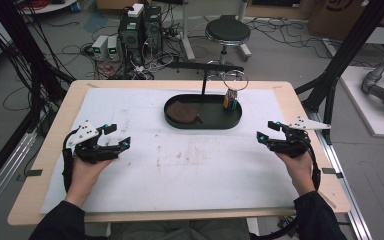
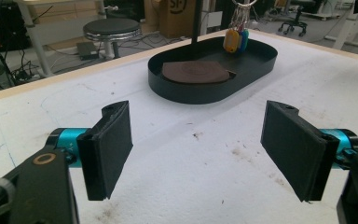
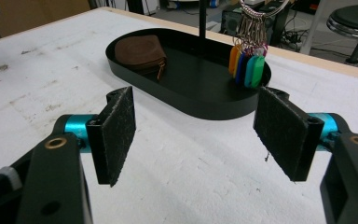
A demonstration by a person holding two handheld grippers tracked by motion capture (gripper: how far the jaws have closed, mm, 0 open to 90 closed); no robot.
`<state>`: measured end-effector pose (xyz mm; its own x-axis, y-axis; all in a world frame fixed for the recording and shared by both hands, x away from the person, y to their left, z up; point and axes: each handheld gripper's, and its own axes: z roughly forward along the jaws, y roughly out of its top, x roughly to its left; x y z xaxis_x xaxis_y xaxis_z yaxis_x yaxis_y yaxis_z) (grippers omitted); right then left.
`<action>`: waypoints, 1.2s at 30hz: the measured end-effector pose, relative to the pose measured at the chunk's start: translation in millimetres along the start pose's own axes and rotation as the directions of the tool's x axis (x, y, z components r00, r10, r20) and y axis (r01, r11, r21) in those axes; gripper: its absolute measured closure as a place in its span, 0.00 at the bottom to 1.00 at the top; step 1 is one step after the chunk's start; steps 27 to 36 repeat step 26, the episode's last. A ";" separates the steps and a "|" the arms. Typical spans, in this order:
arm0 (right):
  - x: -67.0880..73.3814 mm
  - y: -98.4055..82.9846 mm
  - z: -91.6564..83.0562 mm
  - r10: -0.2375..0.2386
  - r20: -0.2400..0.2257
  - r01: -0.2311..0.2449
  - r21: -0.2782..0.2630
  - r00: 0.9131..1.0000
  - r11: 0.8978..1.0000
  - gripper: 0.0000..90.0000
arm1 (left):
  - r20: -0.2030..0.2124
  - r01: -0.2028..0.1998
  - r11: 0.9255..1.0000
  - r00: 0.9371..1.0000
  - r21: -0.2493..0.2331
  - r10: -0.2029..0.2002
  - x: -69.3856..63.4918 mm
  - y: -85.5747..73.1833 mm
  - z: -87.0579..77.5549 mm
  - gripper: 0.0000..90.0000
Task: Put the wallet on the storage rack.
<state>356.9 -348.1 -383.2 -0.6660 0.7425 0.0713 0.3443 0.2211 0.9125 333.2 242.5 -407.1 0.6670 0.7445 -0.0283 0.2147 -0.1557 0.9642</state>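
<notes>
Both the left gripper [image 1: 116, 136] and right gripper [image 1: 266, 131] are held wide open (nothing gripped) near the worktop's [image 1: 180, 170] side edges, the black tray [image 1: 202, 123] lying toward its far edge.

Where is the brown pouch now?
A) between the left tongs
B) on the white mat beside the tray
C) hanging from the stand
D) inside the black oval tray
D: the brown pouch lies flat on the floor of the black oval tray, apart from both open tongs.
</notes>
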 end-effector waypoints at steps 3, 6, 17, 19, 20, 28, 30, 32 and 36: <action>-0.3 -0.1 0.1 0.001 -0.002 -0.001 0.001 1.000 1.000 0.33 | -0.002 -0.003 1.000 1.000 0.007 0.003 -0.3 -0.8 1.2 0.27; -0.8 -0.3 0.0 0.002 -0.002 -0.002 -0.001 1.000 1.000 0.33 | -0.001 -0.009 1.000 1.000 0.011 0.009 -0.8 -1.1 2.1 0.27; 0.5 -1.2 -1.3 0.002 -0.004 -0.002 0.005 1.000 1.000 0.33 | 0.009 -0.012 1.000 1.000 0.015 0.012 -2.0 -1.6 8.8 0.27; -0.2 -1.6 -0.8 0.003 -0.005 -0.003 0.010 1.000 1.000 0.32 | 0.010 -0.014 1.000 1.000 0.018 0.014 -2.3 -1.9 10.2 0.27; -0.6 -1.7 -0.7 0.002 -0.005 -0.002 0.010 1.000 1.000 0.32 | 0.010 -0.014 1.000 1.000 0.017 0.013 -2.3 -2.0 10.8 0.27; -0.1 -1.9 -1.8 0.006 -0.006 -0.006 0.007 1.000 1.000 0.32 | 0.005 -0.012 1.000 1.000 0.018 0.012 -1.1 -1.0 12.1 0.27; -0.1 -1.9 -1.8 0.006 -0.006 -0.006 0.007 1.000 1.000 0.32 | 0.005 -0.012 1.000 1.000 0.018 0.012 -1.1 -1.0 12.1 0.27; -0.1 -1.9 -1.8 0.006 -0.006 -0.006 0.007 1.000 1.000 0.32 | 0.005 -0.012 1.000 1.000 0.018 0.012 -1.1 -1.0 12.1 0.27; -0.1 -1.9 -1.8 0.006 -0.006 -0.006 0.007 1.000 1.000 0.32 | 0.005 -0.012 1.000 1.000 0.018 0.012 -1.1 -1.0 12.1 0.27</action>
